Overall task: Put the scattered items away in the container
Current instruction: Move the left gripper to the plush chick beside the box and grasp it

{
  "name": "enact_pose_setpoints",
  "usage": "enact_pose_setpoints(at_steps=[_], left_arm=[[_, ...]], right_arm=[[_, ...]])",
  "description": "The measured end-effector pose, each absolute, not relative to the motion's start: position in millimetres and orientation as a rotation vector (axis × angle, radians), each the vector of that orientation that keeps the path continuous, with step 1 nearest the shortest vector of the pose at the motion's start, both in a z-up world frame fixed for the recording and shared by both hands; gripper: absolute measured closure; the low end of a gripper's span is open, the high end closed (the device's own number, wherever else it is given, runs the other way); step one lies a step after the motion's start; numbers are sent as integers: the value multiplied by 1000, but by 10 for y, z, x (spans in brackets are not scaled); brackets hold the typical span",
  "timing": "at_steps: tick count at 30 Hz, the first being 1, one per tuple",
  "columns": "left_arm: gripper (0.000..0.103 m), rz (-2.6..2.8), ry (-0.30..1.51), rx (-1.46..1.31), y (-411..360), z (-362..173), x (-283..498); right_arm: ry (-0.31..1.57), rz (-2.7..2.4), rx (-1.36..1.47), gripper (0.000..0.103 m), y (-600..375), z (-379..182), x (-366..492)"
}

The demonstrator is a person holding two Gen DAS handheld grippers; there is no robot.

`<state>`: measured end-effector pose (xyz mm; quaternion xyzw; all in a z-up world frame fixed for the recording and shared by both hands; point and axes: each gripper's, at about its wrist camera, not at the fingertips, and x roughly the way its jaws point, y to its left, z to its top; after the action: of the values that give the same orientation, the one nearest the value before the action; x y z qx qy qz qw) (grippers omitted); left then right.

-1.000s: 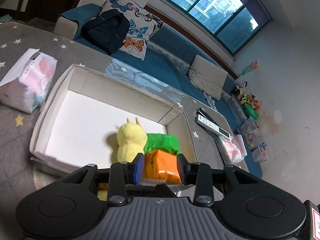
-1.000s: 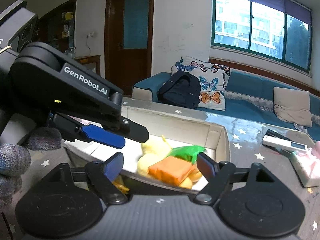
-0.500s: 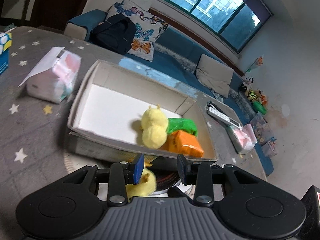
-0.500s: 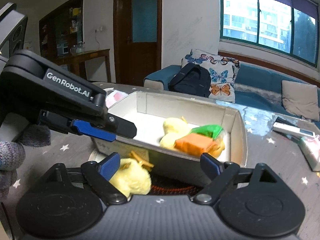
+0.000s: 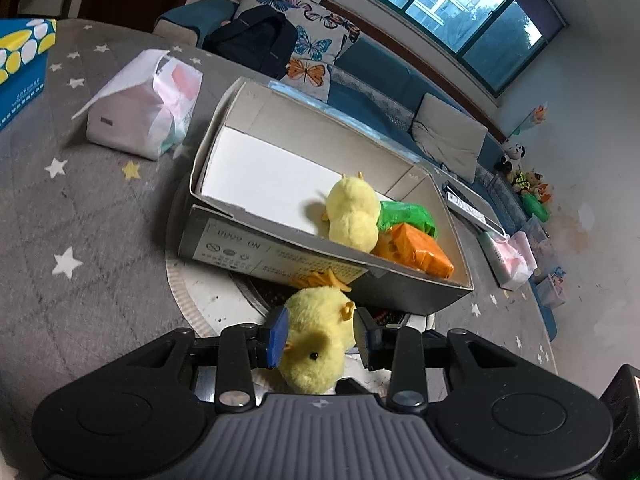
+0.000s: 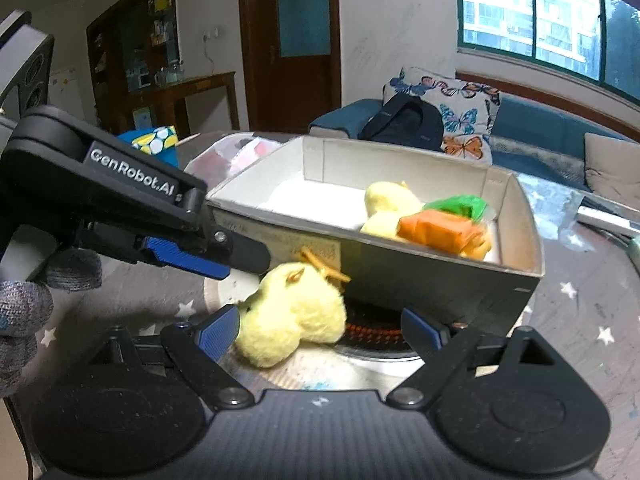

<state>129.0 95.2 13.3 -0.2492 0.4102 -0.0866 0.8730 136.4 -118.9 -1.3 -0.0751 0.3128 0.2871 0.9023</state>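
Between the open left tongs (image 5: 319,336) lies the yellow chick (image 5: 316,344).

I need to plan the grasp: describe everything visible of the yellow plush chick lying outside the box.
The yellow plush chick is a fuzzy, soft toy with two rounded lobes, a small black bead eye, and orange feet pointing toward the box. It lies on its side on a round pale mat, close against the box's grey outer wall. The left gripper straddles it, blue pads at either flank; whether they press is unclear. The right gripper stands wide open around it.
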Motion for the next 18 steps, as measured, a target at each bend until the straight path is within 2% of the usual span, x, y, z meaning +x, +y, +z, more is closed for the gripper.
enact_pose_setpoints(at_steps=[4, 18], left_arm=[[65, -180, 870, -528, 966, 88, 1311], [65, -214, 908, -549, 1033, -23, 1395]], right_arm=[[664, 609, -163, 9, -1126, -76, 1368], [719, 641, -169, 9, -968, -270, 1491]])
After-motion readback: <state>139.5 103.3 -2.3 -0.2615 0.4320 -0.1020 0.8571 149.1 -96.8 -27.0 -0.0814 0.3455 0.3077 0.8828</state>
